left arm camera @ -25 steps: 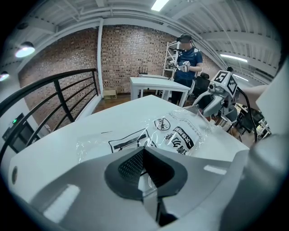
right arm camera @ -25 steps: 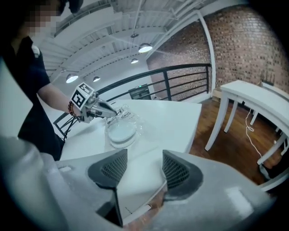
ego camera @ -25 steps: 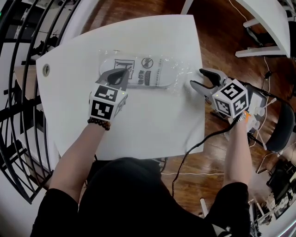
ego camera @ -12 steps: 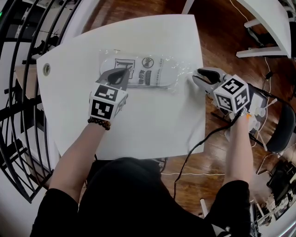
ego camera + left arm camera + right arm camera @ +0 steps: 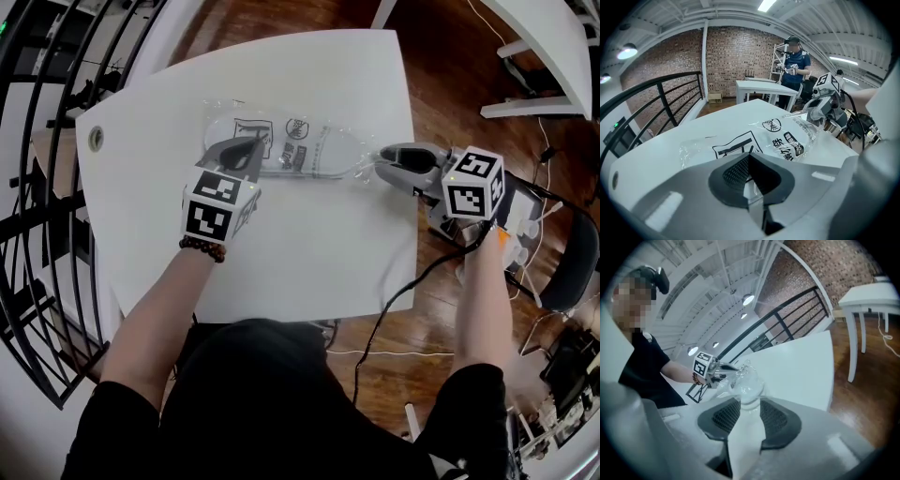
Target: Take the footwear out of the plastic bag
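plastic bag (image 5: pixel 309 150): clear glossy film | table (image 5: pixel 309 253): matt white | floor (image 5: pixel 450 66): polished wood

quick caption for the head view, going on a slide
left hand-held gripper pinches one end of the plastic bag on a white table; right hand-held gripper has just closed on the other end

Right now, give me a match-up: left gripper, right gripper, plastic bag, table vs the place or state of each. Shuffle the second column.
Things:
1. left gripper
2. right gripper
3. plastic bag
4. table

States:
A. white, carries the bag
B. fingers pinching the bag's crumpled right end
C. clear and printed, lying flat with the footwear inside
D. fingers shut on the bag's left part

Pairs: 1-D, 2-B, 3-C, 4-A
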Available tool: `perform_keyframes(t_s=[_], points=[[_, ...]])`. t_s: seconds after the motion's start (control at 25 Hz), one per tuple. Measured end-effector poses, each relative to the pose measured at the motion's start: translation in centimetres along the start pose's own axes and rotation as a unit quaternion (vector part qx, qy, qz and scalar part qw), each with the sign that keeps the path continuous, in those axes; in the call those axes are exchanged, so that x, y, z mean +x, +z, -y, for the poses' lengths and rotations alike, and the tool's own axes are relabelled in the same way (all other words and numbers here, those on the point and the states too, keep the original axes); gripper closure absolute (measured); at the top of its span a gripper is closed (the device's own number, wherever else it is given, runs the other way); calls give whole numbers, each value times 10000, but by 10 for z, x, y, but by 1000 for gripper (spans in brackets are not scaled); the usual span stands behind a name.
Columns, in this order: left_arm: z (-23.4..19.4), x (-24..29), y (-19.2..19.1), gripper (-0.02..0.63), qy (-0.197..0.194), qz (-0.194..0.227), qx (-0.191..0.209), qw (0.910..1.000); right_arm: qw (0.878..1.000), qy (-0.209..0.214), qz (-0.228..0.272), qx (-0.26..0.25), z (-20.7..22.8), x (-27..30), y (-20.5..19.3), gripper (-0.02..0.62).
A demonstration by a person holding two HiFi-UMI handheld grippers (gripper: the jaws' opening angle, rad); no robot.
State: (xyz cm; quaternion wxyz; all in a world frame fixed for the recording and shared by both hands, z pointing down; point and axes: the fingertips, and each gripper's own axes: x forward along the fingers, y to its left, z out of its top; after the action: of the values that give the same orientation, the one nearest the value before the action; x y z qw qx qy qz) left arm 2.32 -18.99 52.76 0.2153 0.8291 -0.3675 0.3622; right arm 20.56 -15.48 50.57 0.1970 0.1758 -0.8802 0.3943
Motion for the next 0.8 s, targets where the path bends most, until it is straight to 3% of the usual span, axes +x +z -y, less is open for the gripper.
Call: perform_keyframes(t_s=[0.16,0.8], points=[[1,1,1,597,17,9,7,10000,9992,263,-36,307,-4,6,-3,472],[1,-2,1,597,25,136,10,9999,9939,-208,-415,999,2,39,-5,417]])
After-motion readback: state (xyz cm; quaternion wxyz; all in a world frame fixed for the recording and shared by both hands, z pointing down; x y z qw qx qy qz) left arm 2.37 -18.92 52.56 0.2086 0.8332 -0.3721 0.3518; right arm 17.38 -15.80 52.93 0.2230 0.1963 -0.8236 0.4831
